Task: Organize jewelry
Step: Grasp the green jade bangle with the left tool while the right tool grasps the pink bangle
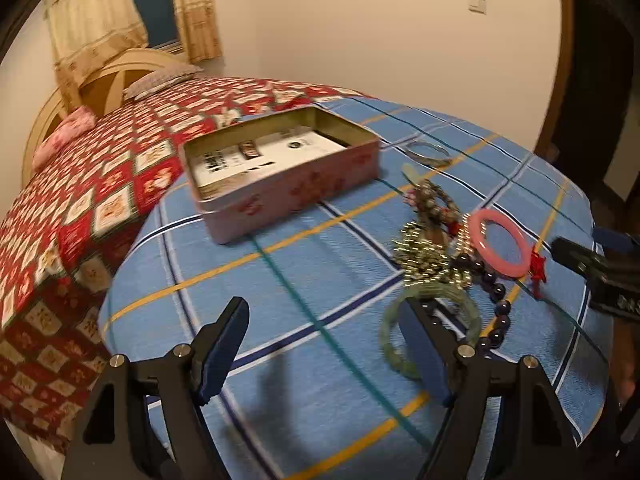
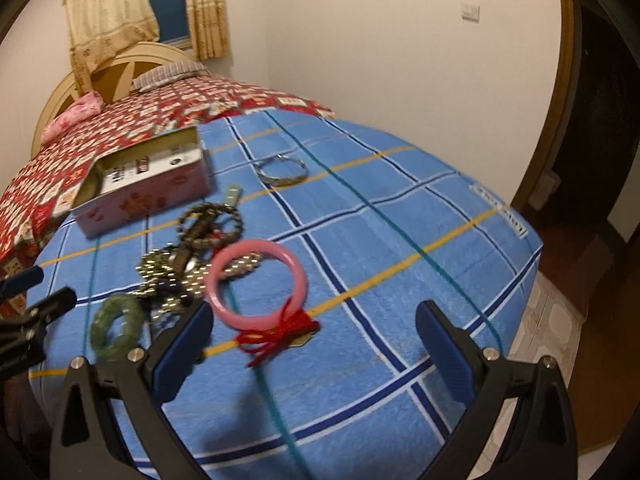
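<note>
From my left wrist cam the left claw is spread wide with nothing in it, the green jade bangle sitting right at its right finger and the open pink tin further ahead to the left. Right wrist cam: right claw also wide apart and empty, pink bangle just ahead by its left finger. Both bangles look stiff, slick and chippable, so I'd pinch across the rim gently.
</note>
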